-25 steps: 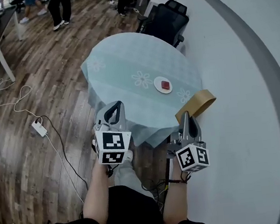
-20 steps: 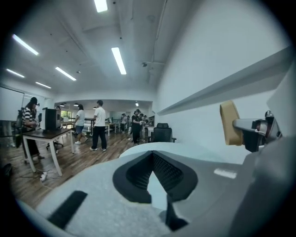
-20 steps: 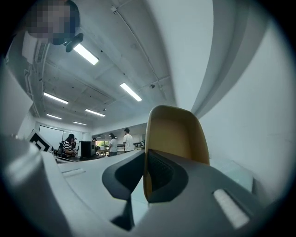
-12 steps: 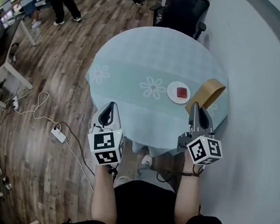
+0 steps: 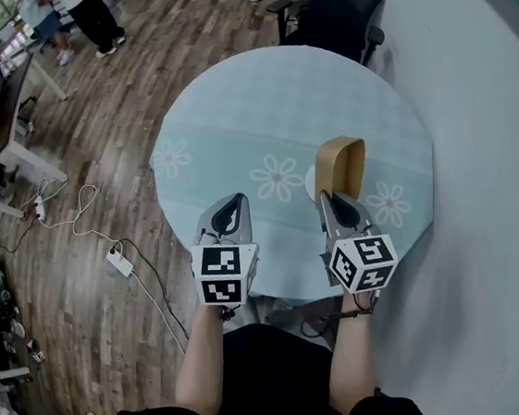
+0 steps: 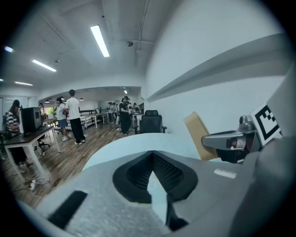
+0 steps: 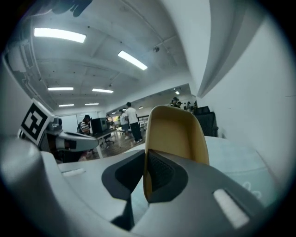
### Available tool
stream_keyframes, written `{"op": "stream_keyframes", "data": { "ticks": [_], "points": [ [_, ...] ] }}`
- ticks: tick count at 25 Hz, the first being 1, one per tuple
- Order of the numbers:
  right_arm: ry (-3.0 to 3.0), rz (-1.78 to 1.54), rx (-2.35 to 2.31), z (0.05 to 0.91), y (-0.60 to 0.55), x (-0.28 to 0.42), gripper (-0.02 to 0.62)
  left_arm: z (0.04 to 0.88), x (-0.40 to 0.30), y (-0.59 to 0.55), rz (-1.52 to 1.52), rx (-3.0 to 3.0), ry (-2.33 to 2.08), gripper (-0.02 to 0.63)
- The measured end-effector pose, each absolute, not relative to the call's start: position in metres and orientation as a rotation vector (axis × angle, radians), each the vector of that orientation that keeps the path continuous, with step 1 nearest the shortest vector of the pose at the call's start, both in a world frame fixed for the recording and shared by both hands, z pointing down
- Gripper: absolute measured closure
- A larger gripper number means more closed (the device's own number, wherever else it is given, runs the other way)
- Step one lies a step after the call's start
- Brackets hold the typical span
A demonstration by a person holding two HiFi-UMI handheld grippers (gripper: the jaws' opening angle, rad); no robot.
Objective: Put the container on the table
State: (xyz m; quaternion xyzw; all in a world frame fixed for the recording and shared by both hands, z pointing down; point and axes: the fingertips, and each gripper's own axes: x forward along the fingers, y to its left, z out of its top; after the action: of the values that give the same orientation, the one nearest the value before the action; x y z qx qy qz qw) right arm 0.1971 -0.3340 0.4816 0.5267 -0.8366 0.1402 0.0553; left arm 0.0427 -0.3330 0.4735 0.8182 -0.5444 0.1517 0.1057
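Observation:
A tan, open-topped container (image 5: 340, 165) is pinched by its rim in my right gripper (image 5: 336, 204), which is shut on it. It hangs tilted over the near right part of the round table (image 5: 276, 107) with its pale blue flowered cloth. The right gripper view shows the container's wall (image 7: 175, 134) standing up between the jaws of my right gripper (image 7: 145, 155). My left gripper (image 5: 230, 213) hovers at the table's near edge, shut with nothing in it; the left gripper view shows its jaws meeting at the tip (image 6: 151, 155), with the container (image 6: 198, 134) off to the right.
A white plate's edge (image 5: 310, 183) peeks out beside the container. A black office chair (image 5: 339, 2) stands behind the table. A curved white wall (image 5: 498, 175) runs along the right. On the wooden floor at left lie a power strip and cable (image 5: 117, 262). People stand at the back left (image 5: 89, 17).
Both grippers have moved forward over the table's near edge. The container has swung from beyond the table's right rim to above the cloth, now covering most of the plate.

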Motion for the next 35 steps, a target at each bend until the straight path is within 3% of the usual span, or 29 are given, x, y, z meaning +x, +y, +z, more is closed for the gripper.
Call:
{"op": "stream_keyframes", "data": {
  "ticks": [15,21,28,35],
  "points": [
    [-2.152,0.564,0.998,0.679,-0.314,0.128,0.571,0.633,0.048,-0.361,0.716,2.173,-1.348,0.606],
    [-2.07,0.463,0.881,0.709,-0.304,0.103,0.546,0.67,0.039,-0.36,0.752,2.113,-1.298,0.606],
    [-2.229,0.5,0.959,0.675,-0.317,0.101,0.499,0.657,0.043,-0.365,0.74,2.138,-1.299,0.606],
    [-2.638,0.496,1.306,0.566,-0.35,0.146,0.584,0.592,0.065,-0.381,0.535,2.233,-1.428,0.606]
  ]
}}
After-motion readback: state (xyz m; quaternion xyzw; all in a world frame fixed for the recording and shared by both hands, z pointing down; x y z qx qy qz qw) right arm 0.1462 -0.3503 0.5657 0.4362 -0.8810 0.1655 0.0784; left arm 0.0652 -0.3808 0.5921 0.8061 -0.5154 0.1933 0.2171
